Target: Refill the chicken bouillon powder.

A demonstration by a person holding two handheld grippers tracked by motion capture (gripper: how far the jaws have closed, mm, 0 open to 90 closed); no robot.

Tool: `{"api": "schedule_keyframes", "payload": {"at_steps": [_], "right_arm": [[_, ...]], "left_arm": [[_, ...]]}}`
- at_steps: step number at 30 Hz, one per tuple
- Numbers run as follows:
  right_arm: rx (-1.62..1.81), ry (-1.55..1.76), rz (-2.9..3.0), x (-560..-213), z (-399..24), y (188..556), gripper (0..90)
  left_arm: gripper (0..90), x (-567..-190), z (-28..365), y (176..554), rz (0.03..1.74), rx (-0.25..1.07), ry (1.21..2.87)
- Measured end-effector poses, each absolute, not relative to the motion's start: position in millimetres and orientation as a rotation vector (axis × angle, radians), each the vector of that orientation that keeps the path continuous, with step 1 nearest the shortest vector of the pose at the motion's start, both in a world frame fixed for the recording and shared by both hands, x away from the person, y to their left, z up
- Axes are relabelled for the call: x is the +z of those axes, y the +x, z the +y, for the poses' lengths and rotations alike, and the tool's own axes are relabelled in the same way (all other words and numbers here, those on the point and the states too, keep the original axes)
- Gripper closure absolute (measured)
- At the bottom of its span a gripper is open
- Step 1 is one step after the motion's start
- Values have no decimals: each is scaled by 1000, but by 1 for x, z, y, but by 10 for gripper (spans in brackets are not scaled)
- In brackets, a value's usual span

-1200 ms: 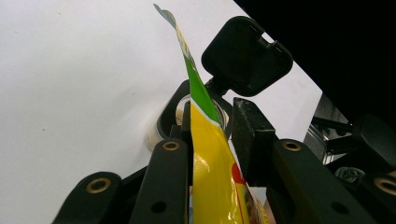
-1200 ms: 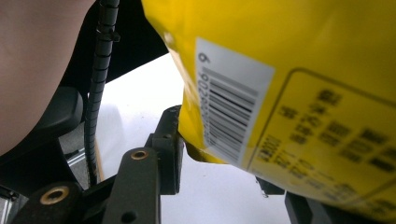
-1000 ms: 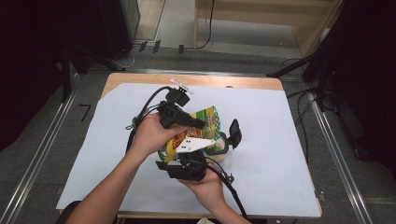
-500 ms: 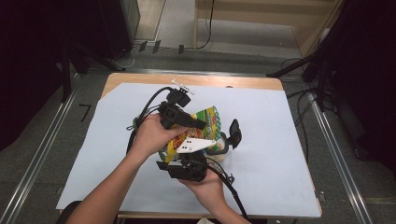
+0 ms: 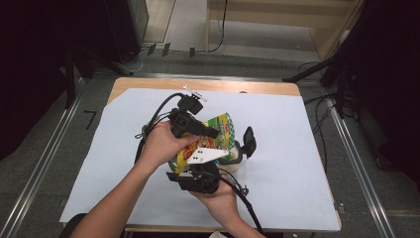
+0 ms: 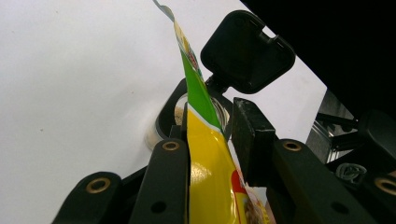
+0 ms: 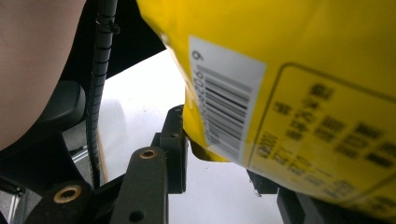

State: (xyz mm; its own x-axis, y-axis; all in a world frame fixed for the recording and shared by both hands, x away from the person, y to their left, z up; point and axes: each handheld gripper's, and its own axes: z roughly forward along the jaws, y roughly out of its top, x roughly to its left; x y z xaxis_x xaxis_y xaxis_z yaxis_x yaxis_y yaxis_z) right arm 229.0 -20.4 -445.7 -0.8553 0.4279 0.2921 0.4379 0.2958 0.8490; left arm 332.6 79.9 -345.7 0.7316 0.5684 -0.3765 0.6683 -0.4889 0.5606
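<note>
A yellow and green snack bag hangs tilted over a clear jar whose black flip lid stands open. My left gripper comes in from the left and is shut on the bag's upper part; in the left gripper view the bag runs between the jaws, above the jar's mouth and the lid. My right gripper sits below the bag, shut on its lower end. The right gripper view has the barcode corner of the bag pressed against one of the fingers.
A white sheet covers the wooden table. Both forearms enter from the bottom edge, and black cables trail from the grippers. Metal rails and dark equipment stand around the table.
</note>
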Motion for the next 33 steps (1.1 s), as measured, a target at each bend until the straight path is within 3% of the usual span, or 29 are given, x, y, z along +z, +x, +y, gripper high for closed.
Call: {"api": "schedule_keyframes", "payload": {"at_steps": [33], "right_arm": [[-1662,-838,-2517,-444,-21,227,646]], "left_arm": [[743,-348,84,337,941,-226,2212]]}}
